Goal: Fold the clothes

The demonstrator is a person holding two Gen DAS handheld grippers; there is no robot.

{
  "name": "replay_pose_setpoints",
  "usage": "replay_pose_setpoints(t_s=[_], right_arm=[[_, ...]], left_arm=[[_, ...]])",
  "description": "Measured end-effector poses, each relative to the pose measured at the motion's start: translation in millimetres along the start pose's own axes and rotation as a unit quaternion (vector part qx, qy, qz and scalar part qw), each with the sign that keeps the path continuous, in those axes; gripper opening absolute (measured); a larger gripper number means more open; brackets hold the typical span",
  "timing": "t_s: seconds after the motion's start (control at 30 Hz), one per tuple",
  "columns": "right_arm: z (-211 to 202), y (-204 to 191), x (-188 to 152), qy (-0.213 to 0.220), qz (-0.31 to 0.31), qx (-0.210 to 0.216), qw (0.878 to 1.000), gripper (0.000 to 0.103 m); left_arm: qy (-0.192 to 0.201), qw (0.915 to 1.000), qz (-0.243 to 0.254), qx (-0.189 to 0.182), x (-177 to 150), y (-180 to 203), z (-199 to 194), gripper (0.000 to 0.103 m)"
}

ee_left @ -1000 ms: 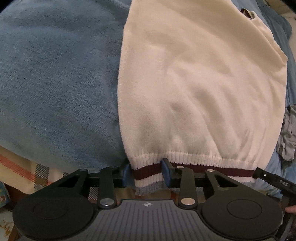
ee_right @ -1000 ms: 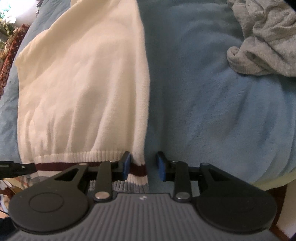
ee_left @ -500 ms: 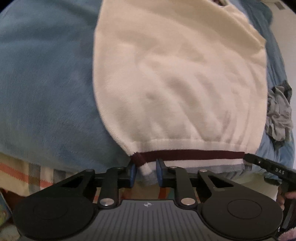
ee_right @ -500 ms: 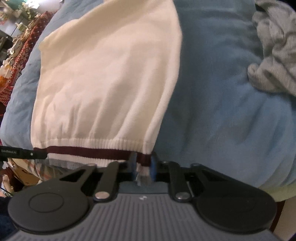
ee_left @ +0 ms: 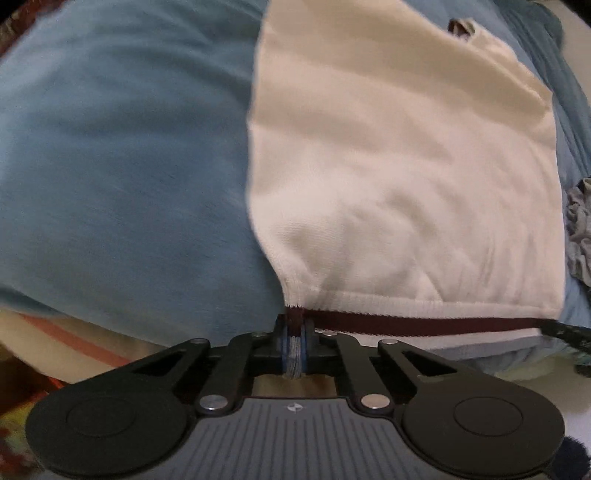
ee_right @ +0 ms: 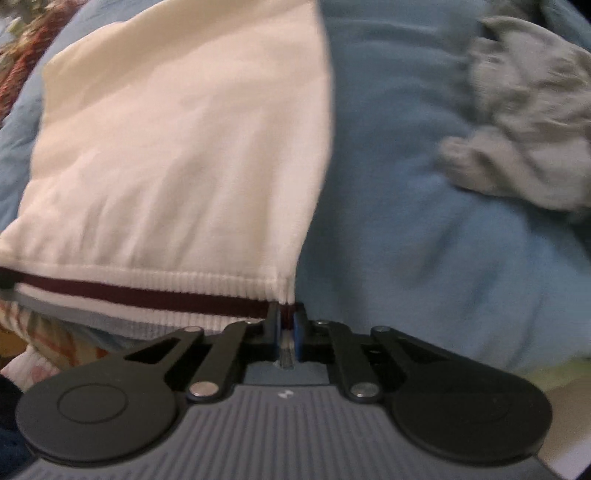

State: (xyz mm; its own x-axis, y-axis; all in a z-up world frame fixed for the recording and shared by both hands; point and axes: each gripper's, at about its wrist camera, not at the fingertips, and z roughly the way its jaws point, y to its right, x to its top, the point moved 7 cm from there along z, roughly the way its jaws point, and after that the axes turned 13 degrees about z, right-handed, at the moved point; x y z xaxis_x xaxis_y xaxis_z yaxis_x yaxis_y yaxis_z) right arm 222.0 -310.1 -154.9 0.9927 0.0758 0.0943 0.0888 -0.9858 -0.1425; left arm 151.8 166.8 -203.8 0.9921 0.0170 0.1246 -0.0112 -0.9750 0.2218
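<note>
A blue blanket (ee_left: 122, 177) covered the bed and filled most of both views, and everything else lay on it. The cream sweater (ee_left: 399, 166) was spread flat on the blanket, its body stretching away from the cameras and its striped hem nearest to them. That hem (ee_left: 424, 325) ran as a ribbed band with one dark red stripe, stretched fairly taut between the two grippers, and a pale grey-blue edge showed under it. At the far end of the sweater, the neck opening (ee_left: 460, 27) showed as a small dark patch. A crumpled grey garment (ee_right: 524, 114) lay on the blanket to the right of the sweater, apart from it. Below the near edge of the blanket, a checked and orange-striped cloth (ee_left: 66, 332) was visible, blurred.

The left gripper (ee_left: 294, 345) was at the hem's left corner, its jaws having just been closing, and they stood narrow and clamped on the bunched corner of the hem, with grey ribbing squeezed between the blue pads (ee_left: 284, 347). The fabric above it was pulled into a small peak. The right gripper (ee_right: 285, 336) was at the hem's right corner; its jaws had likewise just been closing and pinched the hem edge tight between their blue pads (ee_right: 297, 338)
</note>
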Motion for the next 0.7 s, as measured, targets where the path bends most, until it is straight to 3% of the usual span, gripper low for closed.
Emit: replay_pose_setpoints(t_s=[0.07,0.27,0.37,0.53,0.7], right_arm=[[-4,10,2,-0.004,0.005,-0.003,1.0,0.006],[18,13,3,-0.013,-0.019,-0.023,0.999,0.006],[7,11,4,-0.014,-0.03,-0.028,0.999,0.006],[-22,11,-6,-0.024,-0.028,-0.034,0.999,0.006],[-10,9,1,-0.029,-0.039,-0.044,0.998,0.007]], left_arm=[[-0.01,0.9999,-0.003,-0.002,-4,-17,-3,0.007],[-0.042,0.999,-0.013,-0.009,-18,-19,59,0.007],[-0.051,0.9974,-0.037,-0.033,-19,-22,59,0.006],[-0.053,0.9979,-0.004,-0.037,-24,-15,33,0.006],[-0.058,0.9974,-0.014,-0.04,-18,-28,56,0.007]])
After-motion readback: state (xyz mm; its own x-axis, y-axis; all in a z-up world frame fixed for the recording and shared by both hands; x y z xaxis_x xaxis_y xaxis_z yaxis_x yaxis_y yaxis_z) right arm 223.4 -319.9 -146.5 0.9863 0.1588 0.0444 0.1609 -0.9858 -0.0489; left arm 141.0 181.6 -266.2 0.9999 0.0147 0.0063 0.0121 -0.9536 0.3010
